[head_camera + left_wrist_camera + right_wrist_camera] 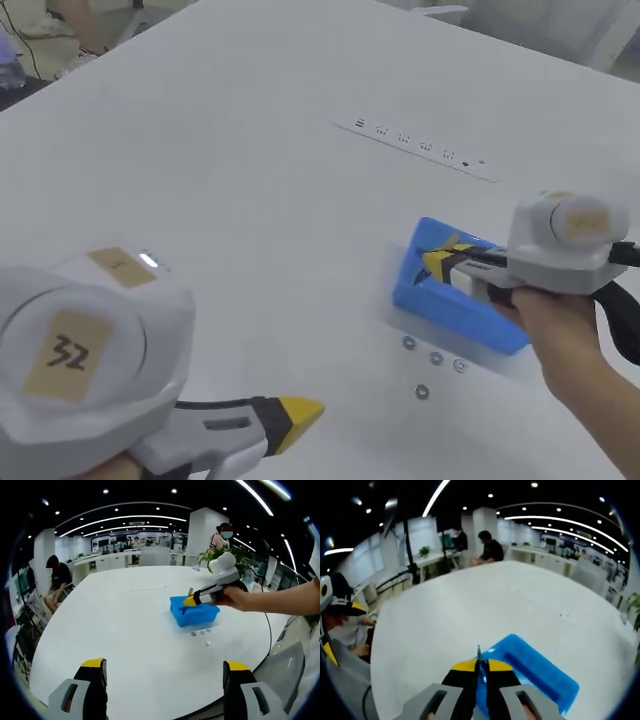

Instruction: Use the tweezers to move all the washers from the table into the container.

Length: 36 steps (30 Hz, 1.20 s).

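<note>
White surface (250,200) in an open office, with ceiling lights and desks behind. In the left gripper view one person (57,575) is seated at 9 o'clock and another (220,532) stands by a plant (206,556) at 1 o'clock. Blue container (440,300) sits at about 4 o'clock in the head view. A flush socket strip (415,145) lies at its 12 o'clock, well apart. Four washers (436,358) lie loose on the surface just beside the container's 6 o'clock side: three in a short row and one a little further out toward 6. None touch the container. Right tool (479,666) is held in a hand (560,330), jaws pinched together on the tweezers (479,654). The thin dark tip pokes out between the yellow pads toward 12 o'clock in the right gripper view. The tip hangs over the container edge, apart from the washers. Whether the tweezers hold a washer is too small to tell. Left tool (164,665) is at 7 o'clock in the head view, low over bare surface and well apart from the container. Its jaws are spread wide with nothing between them, pointing toward the container and washers at about 1 o'clock in its own view.
</note>
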Available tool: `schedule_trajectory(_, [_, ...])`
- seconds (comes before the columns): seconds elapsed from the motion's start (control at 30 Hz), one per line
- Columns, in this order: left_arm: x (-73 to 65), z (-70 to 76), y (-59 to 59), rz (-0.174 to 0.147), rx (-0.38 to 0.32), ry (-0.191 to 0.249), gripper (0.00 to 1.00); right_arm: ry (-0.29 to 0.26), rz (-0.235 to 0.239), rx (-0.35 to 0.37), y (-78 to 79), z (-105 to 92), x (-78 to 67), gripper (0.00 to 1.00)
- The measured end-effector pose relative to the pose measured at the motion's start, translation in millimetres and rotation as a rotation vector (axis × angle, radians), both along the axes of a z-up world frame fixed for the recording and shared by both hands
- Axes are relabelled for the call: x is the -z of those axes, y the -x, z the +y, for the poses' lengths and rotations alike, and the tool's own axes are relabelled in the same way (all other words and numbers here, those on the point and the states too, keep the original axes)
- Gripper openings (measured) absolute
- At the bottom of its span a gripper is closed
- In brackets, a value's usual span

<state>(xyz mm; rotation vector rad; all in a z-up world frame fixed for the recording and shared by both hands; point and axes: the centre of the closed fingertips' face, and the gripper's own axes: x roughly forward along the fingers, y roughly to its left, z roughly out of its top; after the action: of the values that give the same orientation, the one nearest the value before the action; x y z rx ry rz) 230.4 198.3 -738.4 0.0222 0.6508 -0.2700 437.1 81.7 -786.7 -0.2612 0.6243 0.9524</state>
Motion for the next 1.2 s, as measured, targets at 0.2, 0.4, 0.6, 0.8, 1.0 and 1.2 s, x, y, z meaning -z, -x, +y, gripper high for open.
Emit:
schedule_trajectory(0.2, [-1.7,-3.1,1.4,-0.005,0.012,-0.006,0.99,-0.031,-0.028,0.001,7.5,-1.4,-20.7,0.02])
schedule_trajectory(0.4, [-3.2,-5.0,1.1,-0.01,0.022,-0.013,0.99,-0.076,-0.064,0.0,24.8,-7.5,-46.9,0.02])
schedule_trajectory(0.6, [-3.3,-5.6,1.6,-0.011,0.023,-0.015,0.99,-0.116,-0.078,0.003,49.8,-11.6,-63.3,0.02])
schedule_trajectory(0.8, [-0.9,-6.8,2.2,-0.003,0.028,-0.017,0.99,-0.123,-0.053,0.001,73.5,-10.4,-56.5,0.02])
schedule_trajectory(1.0, [0.2,-7.8,1.7,0.003,0.034,-0.02,0.99,-0.092,-0.034,0.002,78.5,-11.9,-35.7,0.02])
schedule_trajectory(1.2, [3.7,-8.8,1.5,0.014,0.037,-0.02,0.99,-0.034,-0.025,0.016,73.4,-14.1,-11.5,0.02])
